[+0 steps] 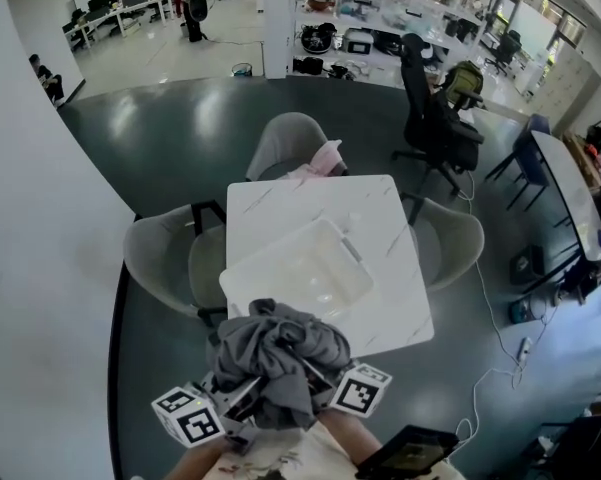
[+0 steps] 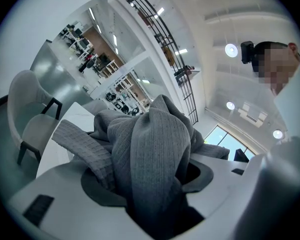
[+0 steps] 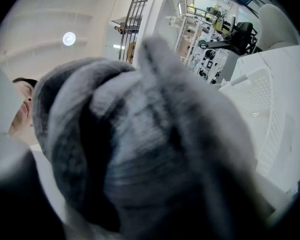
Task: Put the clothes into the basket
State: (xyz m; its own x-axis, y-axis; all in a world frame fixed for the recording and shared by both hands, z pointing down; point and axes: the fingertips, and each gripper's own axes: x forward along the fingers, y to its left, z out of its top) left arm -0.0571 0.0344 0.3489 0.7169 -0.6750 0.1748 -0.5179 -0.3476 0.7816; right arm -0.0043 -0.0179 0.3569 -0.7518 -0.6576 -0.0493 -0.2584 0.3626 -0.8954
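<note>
A bunched grey knitted garment hangs in the air just before the near edge of the white marble table. My left gripper is shut on its left side; in the left gripper view the cloth fills the gap between the jaws. My right gripper holds the right side, and the cloth covers nearly all of the right gripper view and hides the jaws. A white plastic basket stands empty on the table just beyond the garment, and its perforated wall shows at the right.
Three grey chairs ring the table: far, left and right. A pink cloth lies on the far chair. A black office chair stands further back. A dark device is near my right forearm.
</note>
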